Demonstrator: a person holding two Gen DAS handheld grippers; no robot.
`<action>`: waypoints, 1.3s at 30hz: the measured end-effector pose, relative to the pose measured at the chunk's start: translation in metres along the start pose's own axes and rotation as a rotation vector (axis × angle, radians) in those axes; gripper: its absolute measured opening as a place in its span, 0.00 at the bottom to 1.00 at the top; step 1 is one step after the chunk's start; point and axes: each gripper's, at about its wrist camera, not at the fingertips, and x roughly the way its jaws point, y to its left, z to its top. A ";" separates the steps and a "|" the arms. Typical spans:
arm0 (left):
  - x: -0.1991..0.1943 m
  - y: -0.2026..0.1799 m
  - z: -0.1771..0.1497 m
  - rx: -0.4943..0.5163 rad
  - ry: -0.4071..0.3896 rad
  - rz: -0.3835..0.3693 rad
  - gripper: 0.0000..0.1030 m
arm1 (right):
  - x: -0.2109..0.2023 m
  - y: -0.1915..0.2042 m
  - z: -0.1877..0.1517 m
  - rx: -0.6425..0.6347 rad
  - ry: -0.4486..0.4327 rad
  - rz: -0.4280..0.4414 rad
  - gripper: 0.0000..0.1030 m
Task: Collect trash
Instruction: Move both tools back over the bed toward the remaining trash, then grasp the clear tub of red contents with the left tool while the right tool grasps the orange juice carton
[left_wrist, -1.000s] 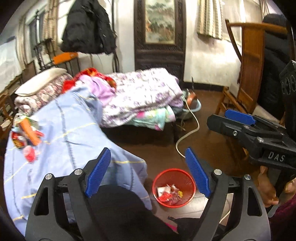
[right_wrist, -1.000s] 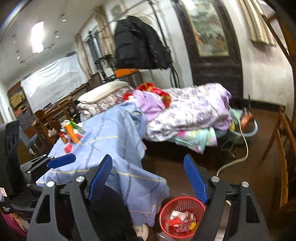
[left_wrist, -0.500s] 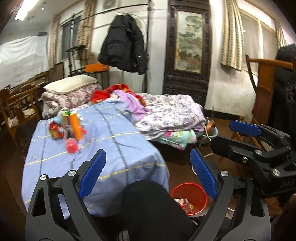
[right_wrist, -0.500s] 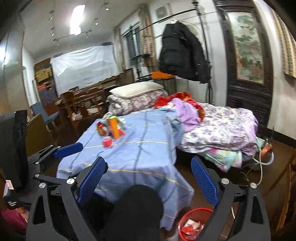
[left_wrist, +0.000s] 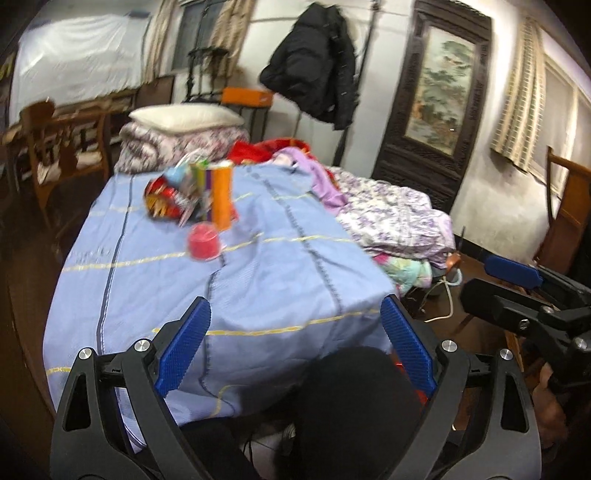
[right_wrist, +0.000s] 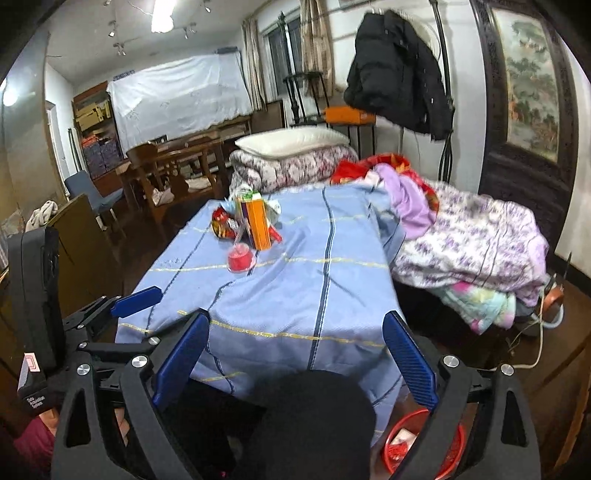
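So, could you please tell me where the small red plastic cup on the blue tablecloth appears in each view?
Left wrist: small red plastic cup, upper left of centre, in front of the tall orange carton.
Right wrist: cup, left of centre.
Shared landmark: the orange carton just behind it.

Left claw (left_wrist: 293, 345): matte black frame with triangular cut-outs, silver screws at the joints.
Left claw pads (left_wrist: 183, 350): blue, finely ribbed, long and flat.
Right claw (right_wrist: 295, 354): same black frame, silver screws, blue ribbed pads (right_wrist: 410, 363).
Markings: small white lettering on a black block, too blurred to read.
Skin: bare hand (left_wrist: 550, 410) behind the right claw's frame.
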 end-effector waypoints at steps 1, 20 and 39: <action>0.007 0.009 0.000 -0.018 0.013 0.011 0.87 | 0.011 -0.002 0.001 0.011 0.018 0.001 0.91; 0.088 0.161 0.020 -0.241 0.140 0.277 0.87 | 0.191 0.002 -0.017 -0.017 0.066 -0.131 0.91; 0.176 0.126 0.062 -0.112 0.232 0.129 0.52 | 0.200 -0.018 -0.018 0.088 0.063 -0.034 0.94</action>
